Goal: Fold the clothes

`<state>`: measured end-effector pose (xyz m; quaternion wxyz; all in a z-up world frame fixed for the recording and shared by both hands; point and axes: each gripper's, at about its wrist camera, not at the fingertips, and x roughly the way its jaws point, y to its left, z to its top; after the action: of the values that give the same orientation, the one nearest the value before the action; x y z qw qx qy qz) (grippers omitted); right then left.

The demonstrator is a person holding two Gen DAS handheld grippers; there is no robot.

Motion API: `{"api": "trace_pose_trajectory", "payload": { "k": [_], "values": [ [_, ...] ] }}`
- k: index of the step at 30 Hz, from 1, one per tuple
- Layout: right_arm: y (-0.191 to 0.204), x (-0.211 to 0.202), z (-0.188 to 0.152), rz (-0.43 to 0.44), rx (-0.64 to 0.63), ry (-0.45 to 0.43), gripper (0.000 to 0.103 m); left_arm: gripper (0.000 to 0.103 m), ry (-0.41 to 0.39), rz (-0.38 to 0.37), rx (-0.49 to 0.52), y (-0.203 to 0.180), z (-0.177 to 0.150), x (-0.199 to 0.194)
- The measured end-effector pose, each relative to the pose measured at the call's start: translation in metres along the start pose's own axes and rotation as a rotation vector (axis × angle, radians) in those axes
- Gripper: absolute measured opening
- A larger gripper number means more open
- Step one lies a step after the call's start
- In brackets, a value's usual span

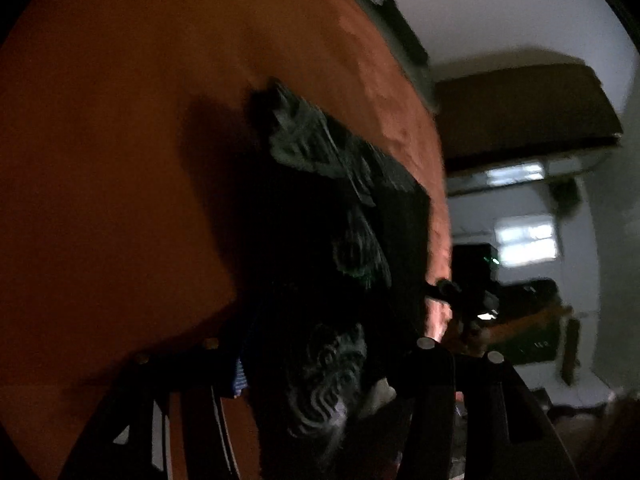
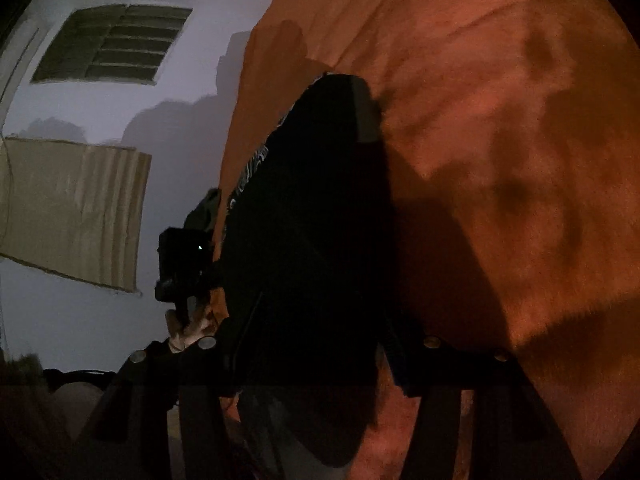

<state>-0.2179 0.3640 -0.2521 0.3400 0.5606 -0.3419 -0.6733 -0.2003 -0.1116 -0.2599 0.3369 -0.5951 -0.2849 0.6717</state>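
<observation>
Gripping dark garment (image 1: pixel 340 240) w/ both grippers, over orange sheet (image 1: pixel 120 140).

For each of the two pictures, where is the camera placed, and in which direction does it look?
Left wrist: sits on the left gripper, looks along its fingers at the dark patterned garment on the orange cover; the right gripper shows beyond.
Right wrist: sits on the right gripper, looks over the same garment and cover; the left gripper and hand show.
Shared: garment, cover, each other's gripper.
</observation>
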Motion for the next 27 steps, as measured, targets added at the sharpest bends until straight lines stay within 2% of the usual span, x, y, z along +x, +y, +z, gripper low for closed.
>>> {"api": "trace_pose_trajectory", "payload": {
  "k": [3, 5, 7, 13, 17, 20, 21, 22, 25, 27],
  "values": [
    [0.006, -0.005, 0.006, -0.020, -0.018, 0.004, 0.054, 0.053, -0.043, 0.035, 0.024, 0.004, 0.007, -0.016],
    [0.004, -0.005, 0.007, -0.006, -0.009, 0.002, 0.054, 0.053, -0.041, 0.062, 0.035, 0.008, 0.012, -0.017],
    [0.002, -0.005, 0.006, 0.007, 0.003, -0.002, 0.054, 0.053, -0.029, 0.032, 0.018, 0.012, 0.017, -0.012],
    [0.008, 0.001, 0.010, 0.010, 0.001, -0.005, 0.055, 0.054, -0.009, -0.132, 0.004, -0.006, 0.021, 0.015],
    [0.009, -0.009, 0.003, -0.037, -0.005, -0.020, 0.055, 0.050, -0.042, 0.022, 0.085, -0.020, 0.012, 0.017],
    [0.019, -0.010, 0.000, -0.093, -0.034, -0.031, 0.055, 0.040, -0.081, -0.017, 0.102, -0.029, 0.007, 0.002],
    [0.023, -0.009, -0.002, -0.120, -0.045, -0.029, 0.055, 0.030, -0.107, -0.005, 0.113, -0.034, 0.005, -0.007],
    [0.027, -0.008, -0.004, -0.156, -0.056, -0.025, 0.055, 0.027, -0.132, 0.012, 0.122, -0.039, 0.003, -0.015],
    [0.047, -0.007, -0.011, -0.250, -0.110, -0.038, 0.055, 0.027, -0.248, 0.138, 0.136, -0.055, -0.006, -0.043],
    [0.056, -0.011, -0.019, -0.273, -0.137, -0.051, 0.055, 0.028, -0.271, 0.205, 0.156, -0.062, -0.008, -0.053]
  ]
}}
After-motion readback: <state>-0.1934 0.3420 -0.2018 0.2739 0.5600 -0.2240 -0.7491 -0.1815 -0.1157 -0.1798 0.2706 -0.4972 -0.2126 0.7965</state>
